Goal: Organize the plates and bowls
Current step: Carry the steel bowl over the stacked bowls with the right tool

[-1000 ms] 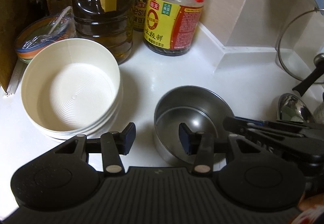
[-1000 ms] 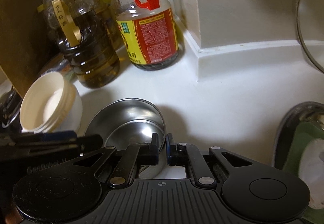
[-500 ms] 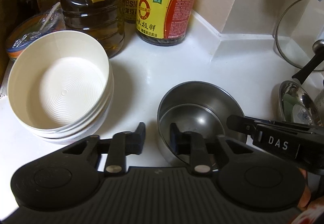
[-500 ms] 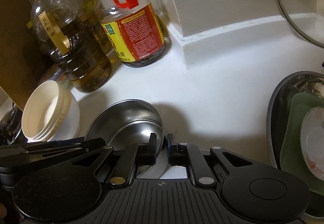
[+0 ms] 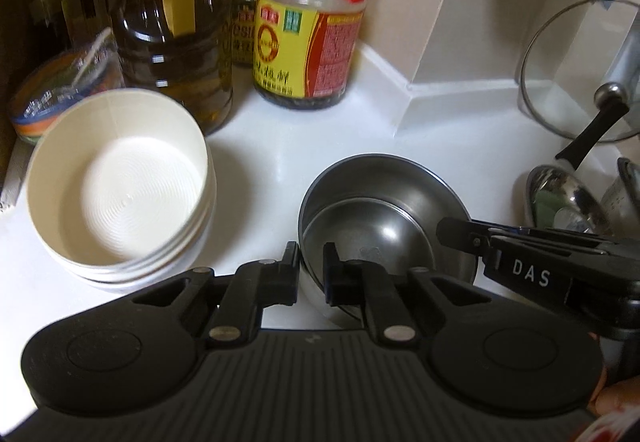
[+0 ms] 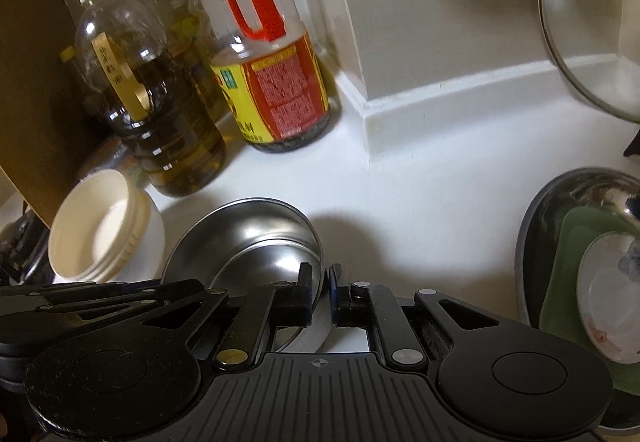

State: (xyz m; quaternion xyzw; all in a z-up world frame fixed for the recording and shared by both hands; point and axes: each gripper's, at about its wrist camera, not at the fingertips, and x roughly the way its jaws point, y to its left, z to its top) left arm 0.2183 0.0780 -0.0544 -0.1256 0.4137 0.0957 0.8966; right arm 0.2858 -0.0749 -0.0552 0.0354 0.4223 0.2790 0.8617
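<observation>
Two steel bowls (image 5: 380, 218) sit nested, both tongs, left (image 5: 311, 274) and right (image 6: 320, 292), pinching their rim; white bowls (image 5: 120, 186) stacked, dishes (image 6: 592, 274) far right remain.

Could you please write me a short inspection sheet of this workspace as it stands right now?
Surface: white countertop, bare between the bowls and the bottles.
Job's things: stack of white bowls at left; steel bowls, nested, beside it; more dishes in a steel basin at right.
Clutter: oil bottle, sauce bottle, small jar, taped container, glass lid, ladle.
Grippers: left gripper has its jaws closed on the steel bowls' near rim; right gripper likewise on their right rim.
Cables: nothing seen.
Surroundings: beige wall corner, brown panel at left.
</observation>
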